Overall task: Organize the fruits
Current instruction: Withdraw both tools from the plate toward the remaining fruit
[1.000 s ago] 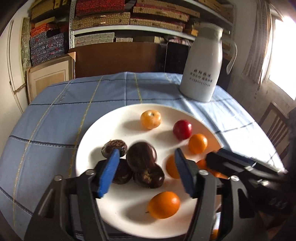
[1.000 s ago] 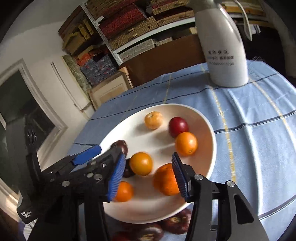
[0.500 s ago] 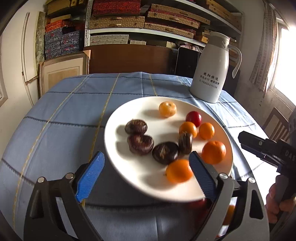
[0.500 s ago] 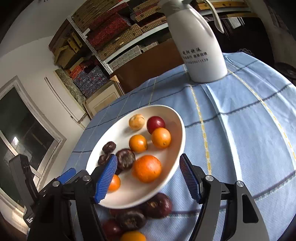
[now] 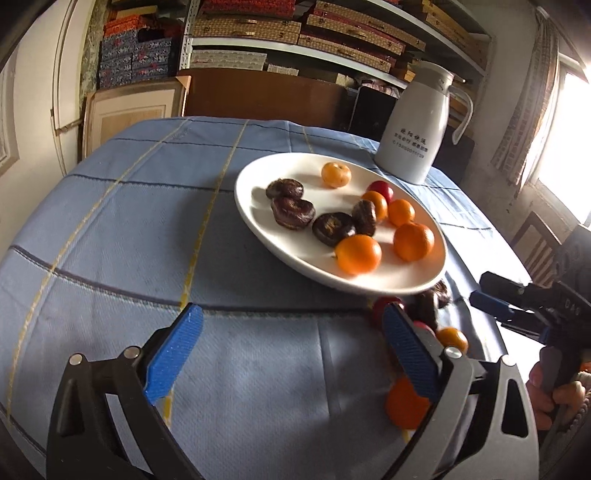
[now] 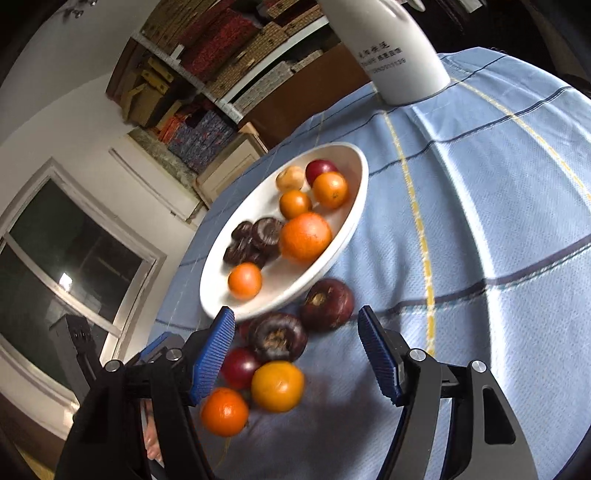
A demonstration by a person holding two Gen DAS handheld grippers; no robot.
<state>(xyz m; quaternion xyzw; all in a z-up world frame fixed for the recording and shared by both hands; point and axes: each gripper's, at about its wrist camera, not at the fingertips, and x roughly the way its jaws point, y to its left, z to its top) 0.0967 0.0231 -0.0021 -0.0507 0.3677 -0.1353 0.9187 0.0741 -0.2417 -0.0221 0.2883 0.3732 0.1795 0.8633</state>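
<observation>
While farther, left tongs [image 5: 291, 354] wider

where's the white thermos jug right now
The white thermos jug stands on the blue tablecloth at the far side of the table, just beyond the white plate of fruit. It is upper right in the left wrist view, top centre in the right.

A white jug [image 5: 417, 125] is stood at the worktop's [image 5: 129, 206] far right; stacked boxes [image 5: 243, 27] are shelved behind.
</observation>
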